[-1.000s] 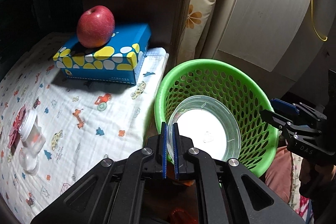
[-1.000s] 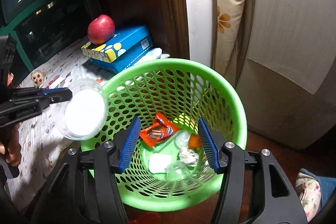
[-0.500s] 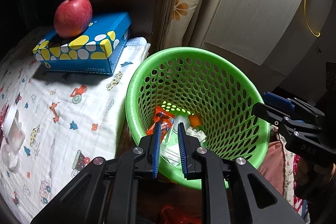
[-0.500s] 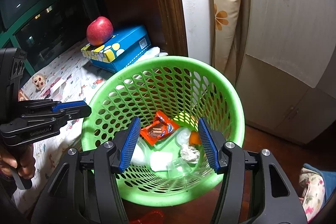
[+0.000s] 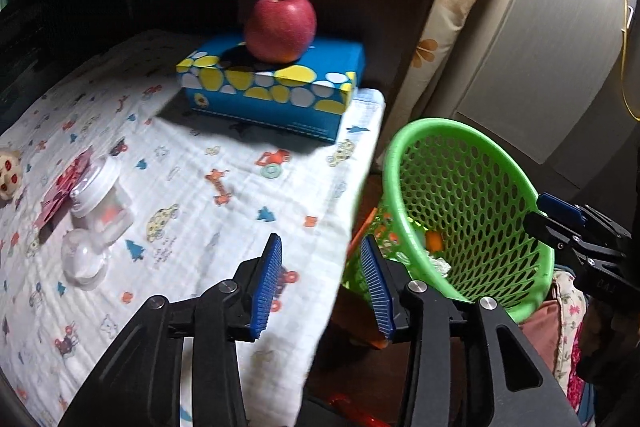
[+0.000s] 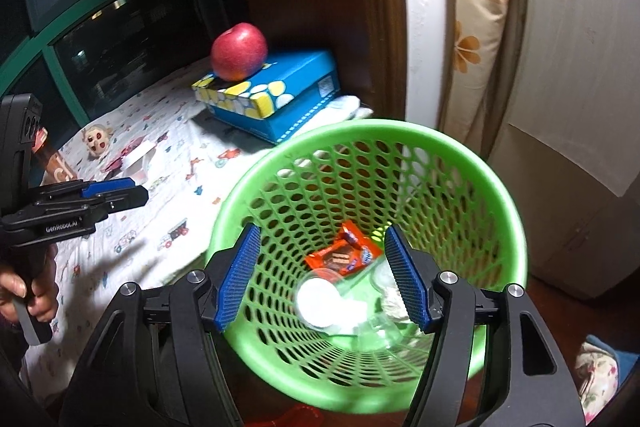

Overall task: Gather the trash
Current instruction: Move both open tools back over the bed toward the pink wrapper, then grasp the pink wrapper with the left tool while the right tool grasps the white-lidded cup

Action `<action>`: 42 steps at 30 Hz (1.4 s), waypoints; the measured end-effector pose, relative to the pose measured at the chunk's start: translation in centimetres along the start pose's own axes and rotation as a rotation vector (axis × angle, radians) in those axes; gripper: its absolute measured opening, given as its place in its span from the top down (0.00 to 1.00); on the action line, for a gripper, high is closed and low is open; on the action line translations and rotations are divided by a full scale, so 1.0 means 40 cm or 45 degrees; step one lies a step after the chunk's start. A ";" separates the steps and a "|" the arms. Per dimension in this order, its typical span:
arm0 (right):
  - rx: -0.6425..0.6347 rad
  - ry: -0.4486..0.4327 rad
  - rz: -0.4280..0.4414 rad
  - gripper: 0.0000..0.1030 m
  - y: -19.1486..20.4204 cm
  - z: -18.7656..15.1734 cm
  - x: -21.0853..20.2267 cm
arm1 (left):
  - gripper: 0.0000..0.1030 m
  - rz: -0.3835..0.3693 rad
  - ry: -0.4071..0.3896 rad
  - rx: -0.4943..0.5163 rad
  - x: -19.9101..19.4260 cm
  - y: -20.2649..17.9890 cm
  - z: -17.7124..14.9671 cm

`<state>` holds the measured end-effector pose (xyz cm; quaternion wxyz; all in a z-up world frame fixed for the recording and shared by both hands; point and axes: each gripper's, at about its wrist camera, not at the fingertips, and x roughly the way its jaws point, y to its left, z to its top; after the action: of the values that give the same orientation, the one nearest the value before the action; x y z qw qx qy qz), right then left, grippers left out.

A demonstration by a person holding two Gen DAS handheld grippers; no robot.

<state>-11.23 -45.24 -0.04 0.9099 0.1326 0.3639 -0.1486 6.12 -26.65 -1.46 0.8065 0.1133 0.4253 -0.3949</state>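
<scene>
Left gripper (image 5: 320,279) released and holding nothing, jaws spread over the edge of the printed cloth (image 5: 192,187), with a clear lidded jar (image 5: 100,195) lying ahead to its left. Right gripper (image 6: 324,279) likewise spread wide and unladen, poised above the green basket (image 6: 400,139). Directly between and below its pads, orange wrapper (image 6: 344,255) and clear round lid (image 6: 320,303) lying at the basket bottom.

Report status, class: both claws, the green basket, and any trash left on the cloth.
Left claw open, empty, over cloth edge. Right claw open above green basket. Clear jar and lid on cloth. Nothing in the way.
</scene>
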 end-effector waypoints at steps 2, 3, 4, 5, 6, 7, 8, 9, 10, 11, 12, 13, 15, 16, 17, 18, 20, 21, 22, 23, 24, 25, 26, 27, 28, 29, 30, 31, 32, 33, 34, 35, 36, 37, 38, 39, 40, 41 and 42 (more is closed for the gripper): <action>-0.025 0.006 0.021 0.36 0.032 0.010 0.014 | 0.55 0.046 -0.011 -0.039 -0.013 0.050 -0.005; -0.035 0.008 0.031 0.35 0.045 0.014 0.021 | 0.55 0.068 -0.016 -0.057 -0.021 0.078 -0.008; -0.048 0.012 0.044 0.35 0.062 0.020 0.030 | 0.55 0.086 -0.019 -0.079 -0.027 0.105 -0.009; -0.061 0.014 0.054 0.34 0.077 0.025 0.038 | 0.55 0.104 -0.022 -0.102 -0.034 0.132 -0.011; -0.076 0.016 0.067 0.34 0.096 0.032 0.047 | 0.54 0.126 -0.026 -0.125 -0.040 0.161 -0.014; -0.086 0.017 0.076 0.34 0.108 0.037 0.054 | 0.54 0.149 -0.030 -0.147 -0.048 0.189 -0.017; -0.097 0.019 0.087 0.34 0.124 0.041 0.061 | 0.53 0.172 -0.034 -0.169 -0.053 0.216 -0.018; -0.107 0.022 0.097 0.33 0.139 0.047 0.068 | 0.53 0.194 -0.037 -0.191 -0.060 0.244 -0.020; -0.119 0.024 0.109 0.33 0.158 0.052 0.077 | 0.53 0.217 -0.040 -0.213 -0.064 0.273 -0.020; -0.128 0.027 0.120 0.33 0.173 0.056 0.085 | 0.53 0.240 -0.041 -0.235 -0.068 0.300 -0.023; -0.137 0.029 0.131 0.33 0.187 0.060 0.093 | 0.53 0.262 -0.042 -0.256 -0.073 0.328 -0.025; -0.147 0.033 0.142 0.33 0.203 0.066 0.102 | 0.53 0.285 -0.043 -0.274 -0.079 0.356 -0.028; -0.163 0.040 0.162 0.32 0.232 0.074 0.117 | 0.53 0.327 -0.042 -0.307 -0.082 0.411 -0.034; -0.172 0.043 0.174 0.32 0.248 0.079 0.125 | 0.53 0.343 -0.042 -0.322 -0.084 0.437 -0.038; -0.181 0.046 0.184 0.32 0.264 0.085 0.134 | 0.53 0.361 -0.039 -0.334 -0.084 0.461 -0.041; -0.188 0.047 0.192 0.32 0.277 0.088 0.139 | 0.53 0.382 -0.034 -0.345 -0.082 0.485 -0.044; -0.203 0.053 0.213 0.32 0.306 0.100 0.156 | 0.53 0.409 -0.021 -0.361 -0.076 0.529 -0.051; -0.211 0.054 0.221 0.32 0.319 0.105 0.163 | 0.53 0.420 -0.013 -0.367 -0.070 0.547 -0.053; -0.220 0.055 0.228 0.32 0.334 0.112 0.171 | 0.53 0.428 -0.003 -0.369 -0.064 0.565 -0.055; -0.227 0.058 0.236 0.32 0.347 0.117 0.179 | 0.53 0.437 0.008 -0.369 -0.055 0.580 -0.056; -0.236 0.061 0.246 0.32 0.362 0.125 0.189 | 0.53 0.446 0.016 -0.365 -0.047 0.594 -0.056; -0.244 0.063 0.251 0.32 0.374 0.130 0.198 | 0.53 0.451 0.022 -0.362 -0.039 0.607 -0.055; -0.251 0.066 0.256 0.32 0.385 0.137 0.206 | 0.53 0.453 0.028 -0.359 -0.031 0.620 -0.053; -0.259 0.069 0.262 0.32 0.397 0.143 0.216 | 0.53 0.454 0.033 -0.353 -0.022 0.631 -0.051; -0.265 0.072 0.267 0.32 0.405 0.149 0.225 | 0.53 0.457 0.038 -0.343 -0.012 0.639 -0.047; -0.270 0.076 0.272 0.32 0.416 0.154 0.234 | 0.53 0.461 0.043 -0.334 -0.003 0.647 -0.043; -0.275 0.080 0.275 0.32 0.423 0.158 0.242 | 0.53 0.463 0.047 -0.325 0.006 0.656 -0.039; -0.282 0.084 0.280 0.32 0.435 0.163 0.252 | 0.53 0.465 0.054 -0.317 0.016 0.665 -0.035; -0.288 0.088 0.282 0.32 0.442 0.166 0.260 | 0.53 0.464 0.062 -0.309 0.026 0.674 -0.031; -0.293 0.092 0.285 0.32 0.449 0.169 0.268 | 0.53 0.466 0.068 -0.301 0.036 0.682 -0.028; -0.298 0.098 0.287 0.32 0.457 0.173 0.279 | 0.53 0.469 0.076 -0.295 0.046 0.689 -0.026; -0.301 0.103 0.291 0.32 0.463 0.176 0.287 | 0.53 0.471 0.082 -0.291 0.055 0.696 -0.024; -0.305 0.107 0.295 0.32 0.469 0.179 0.296 | 0.53 0.473 0.085 -0.285 0.064 0.702 -0.021; -0.310 0.114 0.297 0.32 0.477 0.180 0.306 | 0.53 0.480 0.087 -0.279 0.071 0.709 -0.019; -0.312 0.121 0.301 0.32 0.482 0.181 0.314 | 0.53 0.485 0.085 -0.273 0.077 0.713 -0.017; -0.315 0.128 0.306 0.32 0.489 0.180 0.323 | 0.53 0.483 0.085 -0.267 0.083 0.718 -0.014; -0.319 0.137 0.311 0.32 0.497 0.179 0.332 | 0.53 0.480 0.090 -0.262 0.090 0.722 -0.013; -0.325 0.144 0.315 0.32 0.504 0.177 0.339 | 0.53 0.478 0.093 -0.255 0.096 0.726 -0.011; -0.330 0.150 0.320 0.32 0.512 0.176 0.345 | 0.56 0.481 0.095 -0.244 0.103 0.728 -0.009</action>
<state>10.20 -31.26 -2.08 0.9078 0.0672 0.4133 0.0224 28.58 -9.38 -9.33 0.8570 0.1283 0.4615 -0.1899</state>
